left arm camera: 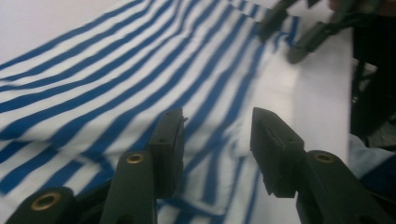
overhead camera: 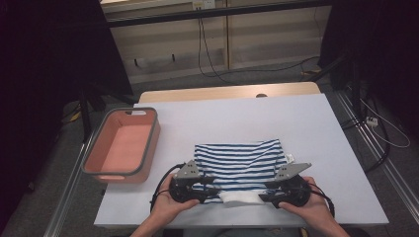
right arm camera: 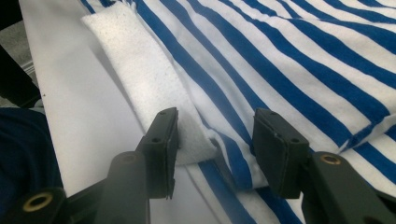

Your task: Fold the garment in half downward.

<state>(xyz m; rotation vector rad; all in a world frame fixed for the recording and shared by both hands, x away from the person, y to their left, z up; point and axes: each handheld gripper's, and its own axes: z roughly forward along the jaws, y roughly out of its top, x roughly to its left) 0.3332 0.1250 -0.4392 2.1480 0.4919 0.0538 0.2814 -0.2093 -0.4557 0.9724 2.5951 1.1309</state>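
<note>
Near the front edge of the white bench [overhead camera: 306, 128], straight ahead of us, lies the blue-and-white striped cotton garment [overhead camera: 239, 160], folded into a rough rectangle with its stripes running across. Along its near edge a plain white band of thicker fabric [overhead camera: 239, 198] pokes out, lying flat on the bench; in the right gripper view that band [right arm camera: 140, 79] runs beside the striped cloth and touches it. Our left tool [overhead camera: 210, 186] sits at the garment's near left corner, and in the left gripper view its jaws stand apart just over the striped cloth, gripping nothing, with stripes showing in the gap between them. Our right tool [overhead camera: 266, 192] sits at the near right corner; in the right gripper view its jaws are likewise spread, one jaw over the end of the white band and the other over the striped edge, with the fabric lying slack between them. Our hands hold both tools low on the bench, facing each other across the garment's near edge. Well to the left stands a salmon-pink rectangular plastic bin with a grey rim [overhead camera: 148, 148], apart from the garment.
</note>
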